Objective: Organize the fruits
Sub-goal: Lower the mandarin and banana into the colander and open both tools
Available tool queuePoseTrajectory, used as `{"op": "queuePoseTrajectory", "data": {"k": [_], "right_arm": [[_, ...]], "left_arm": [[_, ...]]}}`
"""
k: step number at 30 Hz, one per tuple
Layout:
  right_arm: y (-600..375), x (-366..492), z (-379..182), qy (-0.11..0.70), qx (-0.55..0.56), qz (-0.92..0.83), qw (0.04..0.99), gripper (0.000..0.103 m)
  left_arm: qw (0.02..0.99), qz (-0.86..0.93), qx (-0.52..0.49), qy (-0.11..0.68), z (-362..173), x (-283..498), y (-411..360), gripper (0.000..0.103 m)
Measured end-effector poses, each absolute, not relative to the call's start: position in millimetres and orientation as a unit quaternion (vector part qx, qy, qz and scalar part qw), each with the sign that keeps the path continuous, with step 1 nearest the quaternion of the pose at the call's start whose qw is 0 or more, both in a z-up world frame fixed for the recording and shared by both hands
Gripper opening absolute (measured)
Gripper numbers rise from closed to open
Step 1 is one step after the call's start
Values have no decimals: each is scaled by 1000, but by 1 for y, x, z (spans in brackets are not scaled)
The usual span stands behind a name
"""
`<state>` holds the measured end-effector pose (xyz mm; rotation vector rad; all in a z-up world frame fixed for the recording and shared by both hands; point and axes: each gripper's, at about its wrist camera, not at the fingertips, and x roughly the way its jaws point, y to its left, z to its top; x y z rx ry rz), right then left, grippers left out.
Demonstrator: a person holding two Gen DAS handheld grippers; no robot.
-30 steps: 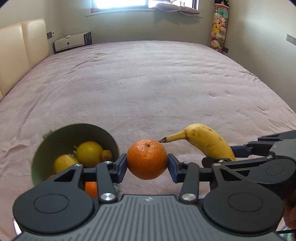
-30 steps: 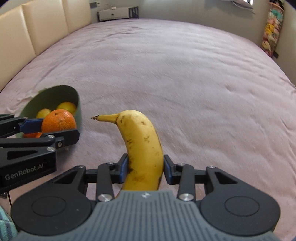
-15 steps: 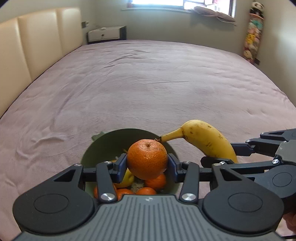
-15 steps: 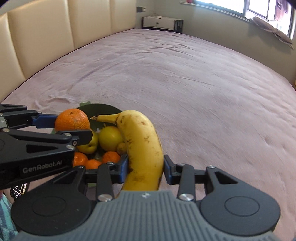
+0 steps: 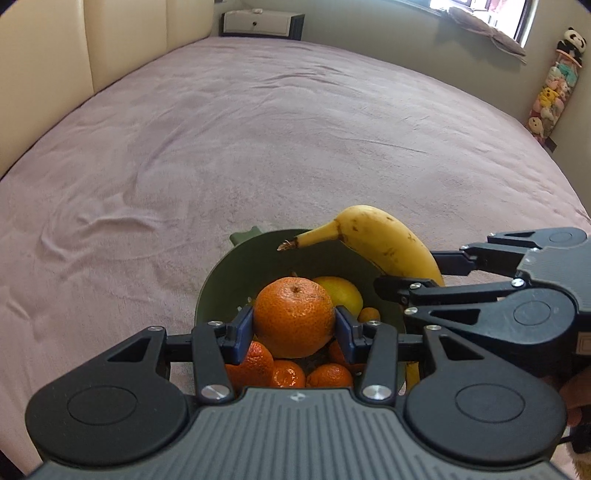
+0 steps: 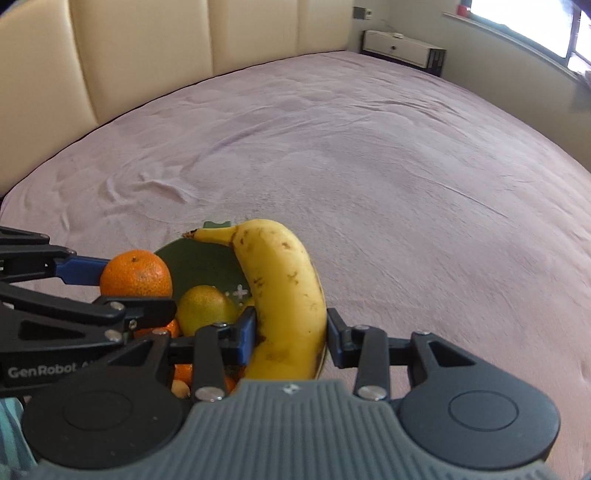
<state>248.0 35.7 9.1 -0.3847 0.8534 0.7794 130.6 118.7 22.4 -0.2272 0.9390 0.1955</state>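
Observation:
My left gripper (image 5: 294, 328) is shut on an orange (image 5: 293, 317) and holds it over a green bowl (image 5: 258, 254) on the bed. Inside the bowl lie a lemon (image 5: 343, 293) and several smaller oranges (image 5: 255, 363). My right gripper (image 6: 290, 332) is shut on a spotted banana (image 6: 284, 295), held above the bowl's right rim with its stem over the bowl (image 6: 199, 262). In the right wrist view the left gripper (image 6: 92, 291) comes in from the left with the orange (image 6: 136, 274) over the lemon (image 6: 205, 308). From the left wrist camera the right gripper's fingers (image 5: 406, 288) clamp the banana (image 5: 384, 240).
The pink bedspread (image 5: 258, 129) stretches wide around the bowl, with wrinkles left of it. A cream padded headboard (image 6: 166, 48) stands at the back left. A white nightstand (image 5: 262, 24) and a hanging rack of plush toys (image 5: 554, 88) stand by the far walls.
Both grippers swung left toward the bowl, keeping their fruit. The orange now hangs over the bowl's contents and the banana over its right rim.

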Motion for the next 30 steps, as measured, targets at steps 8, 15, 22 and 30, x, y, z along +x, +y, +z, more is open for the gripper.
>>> {"op": "queuePoseTrajectory", "data": {"k": [8,15,22,30], "right_arm": [[59,264,-15,415,-213,392,793,36],[68,269,-31,430,-230,402,775,36],[74,271,-46,441,-248,404,762,37],[77,271,-49,442,-251,405,760,37]], "left_arm": [[864,112,-114,477,8,135,125,52],[853,122,-114,495,-2,139,128,52],[842,127,-115,511,-12,141,129,52],[841,129,-109,514,-17,141,129,52]]}}
